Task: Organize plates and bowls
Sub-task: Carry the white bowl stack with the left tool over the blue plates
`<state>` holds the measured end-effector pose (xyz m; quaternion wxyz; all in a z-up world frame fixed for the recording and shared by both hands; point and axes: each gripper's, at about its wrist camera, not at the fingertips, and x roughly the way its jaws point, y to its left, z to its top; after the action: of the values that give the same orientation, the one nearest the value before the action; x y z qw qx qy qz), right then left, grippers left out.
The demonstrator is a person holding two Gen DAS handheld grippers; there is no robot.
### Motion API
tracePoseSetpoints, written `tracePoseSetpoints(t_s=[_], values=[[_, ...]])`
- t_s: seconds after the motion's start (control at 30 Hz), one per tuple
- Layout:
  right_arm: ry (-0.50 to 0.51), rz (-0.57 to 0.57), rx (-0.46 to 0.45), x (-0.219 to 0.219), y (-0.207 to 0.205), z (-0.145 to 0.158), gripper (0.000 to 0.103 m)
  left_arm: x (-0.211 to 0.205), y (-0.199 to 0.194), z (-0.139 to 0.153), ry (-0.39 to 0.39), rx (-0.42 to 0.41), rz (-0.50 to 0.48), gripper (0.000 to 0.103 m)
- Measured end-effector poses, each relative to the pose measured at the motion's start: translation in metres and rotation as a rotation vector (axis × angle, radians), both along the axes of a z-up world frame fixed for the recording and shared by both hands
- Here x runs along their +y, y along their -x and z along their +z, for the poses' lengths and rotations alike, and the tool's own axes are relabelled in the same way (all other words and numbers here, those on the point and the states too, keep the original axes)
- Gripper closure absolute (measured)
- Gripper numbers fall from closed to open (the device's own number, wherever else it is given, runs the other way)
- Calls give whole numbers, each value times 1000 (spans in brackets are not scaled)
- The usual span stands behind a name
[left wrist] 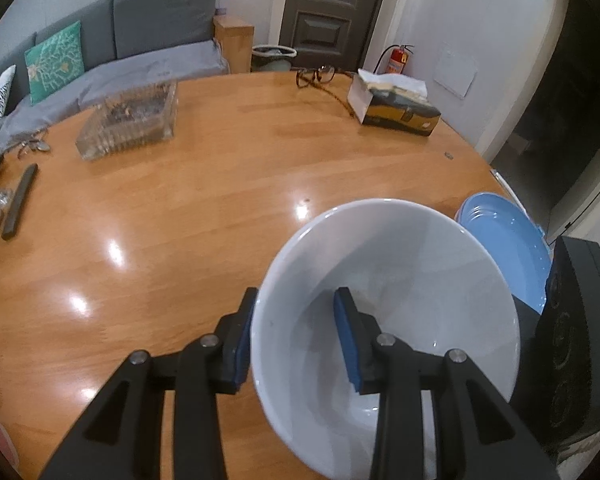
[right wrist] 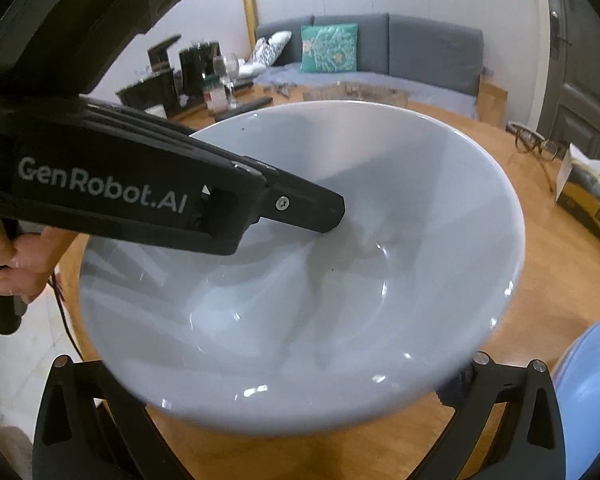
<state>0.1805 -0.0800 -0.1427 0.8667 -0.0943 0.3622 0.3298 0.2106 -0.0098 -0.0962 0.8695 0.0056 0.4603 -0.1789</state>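
Note:
A large white bowl (left wrist: 400,280) hangs tilted over the wooden table (left wrist: 180,220). My left gripper (left wrist: 296,296) is shut on the bowl's rim, one blue pad outside the wall and one inside. In the right wrist view the same bowl (right wrist: 380,240) fills the middle, and the left gripper (right wrist: 300,208) reaches into it from the left. My right gripper (right wrist: 280,380) stands wide open below the bowl's near side, its fingertips partly hidden under it. A stack of blue plates (left wrist: 512,248) lies just right of the bowl, also seen as blue plates (right wrist: 592,380).
On the far half of the table are a clear glass tray (left wrist: 132,120), spectacles (left wrist: 316,76) and a tissue box (left wrist: 396,108). A dark bar (left wrist: 20,200) lies at the left edge. A wine glass (right wrist: 228,68) and black items stand at the back. A person's hand (right wrist: 16,256) grips the left handle.

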Motion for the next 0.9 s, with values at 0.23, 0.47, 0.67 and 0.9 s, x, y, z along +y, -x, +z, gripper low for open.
tracePoseSetpoints(t_s=[0.23,0.47,0.67,0.9], values=[[-27,-15,-46,-16,12,24,2,-15,9,26,2,-46,-13,69],[-28,-56,-87,-38,22,43,2,-45,16,48,-11,-92,-55,69],[-34,-101,-116,-62,28,55,2,-77,18,64,-10,-119,-96,69],[-29,-152,-137,-97,31,62,2,-121,16,75,-9,-138,-149,69]])
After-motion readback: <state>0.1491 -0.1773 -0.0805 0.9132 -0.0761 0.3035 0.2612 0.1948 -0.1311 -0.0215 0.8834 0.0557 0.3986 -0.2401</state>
